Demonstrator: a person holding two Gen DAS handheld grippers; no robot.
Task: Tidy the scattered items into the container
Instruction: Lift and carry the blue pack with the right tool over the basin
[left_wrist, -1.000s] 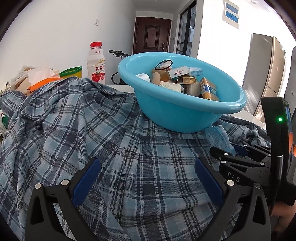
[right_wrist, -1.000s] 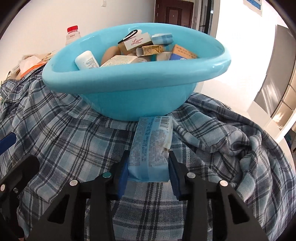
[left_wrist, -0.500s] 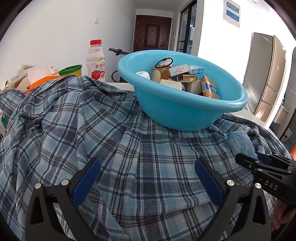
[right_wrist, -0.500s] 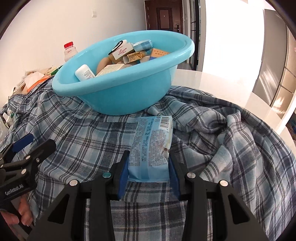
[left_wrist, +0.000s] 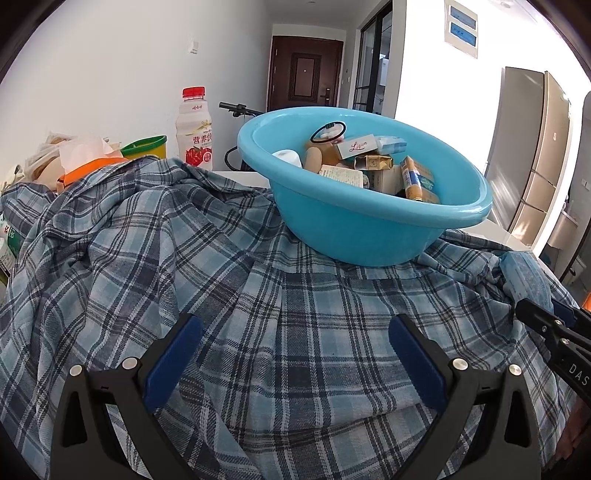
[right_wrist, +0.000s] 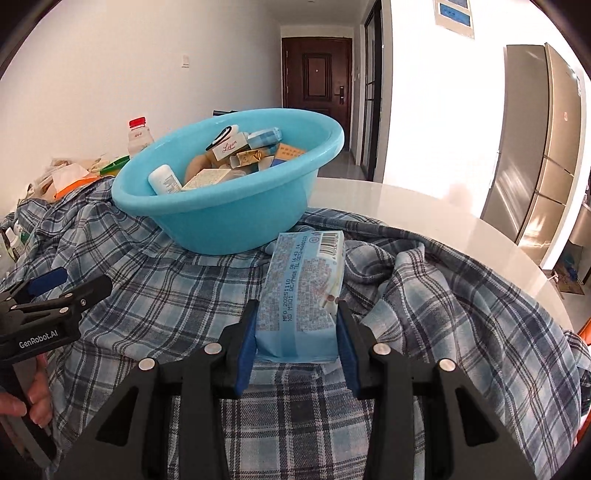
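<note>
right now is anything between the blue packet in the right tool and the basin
Nothing visible blocks it. The blue packet is clamped in the right tool, and only plaid cloth lies below the path to the basin.

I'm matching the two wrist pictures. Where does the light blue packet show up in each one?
Left wrist view: the light blue packet sits at the far right edge, above the tip of the right gripper.
Right wrist view: the packet is low in the centre, clamped between the right gripper's pads.
Shared landmark: the blue basin on the plaid cloth.
</note>
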